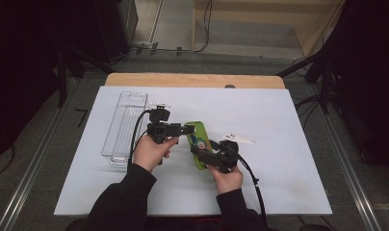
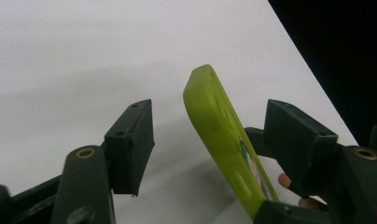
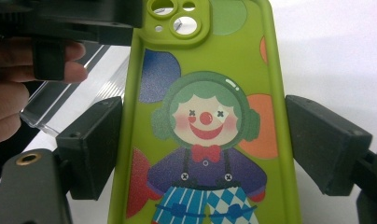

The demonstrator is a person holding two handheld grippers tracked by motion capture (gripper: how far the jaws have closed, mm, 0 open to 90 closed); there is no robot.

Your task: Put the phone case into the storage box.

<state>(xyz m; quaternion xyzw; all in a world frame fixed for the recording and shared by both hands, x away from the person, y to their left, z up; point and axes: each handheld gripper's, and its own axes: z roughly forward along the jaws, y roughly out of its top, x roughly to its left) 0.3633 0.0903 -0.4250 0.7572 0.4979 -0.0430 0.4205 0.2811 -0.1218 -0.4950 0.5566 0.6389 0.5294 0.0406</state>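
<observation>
The green phone case [image 3: 205, 140] sits clamped across its width in my right gripper [image 1: 216, 156] above the table [image 1: 279, 183] — my left gripper [image 2: 210, 140] half-open, straddles its top edge — handover not yet finished.

This looks like a recording lab or studio rather than a home. A desk [image 1: 279, 192] covered by a plain white sheet stands on grey flooring with metal rails [image 1: 29, 163] alongside. Dark curtains [image 1: 24, 72], stands and loose cables [image 1: 202, 29] surround it.
</observation>
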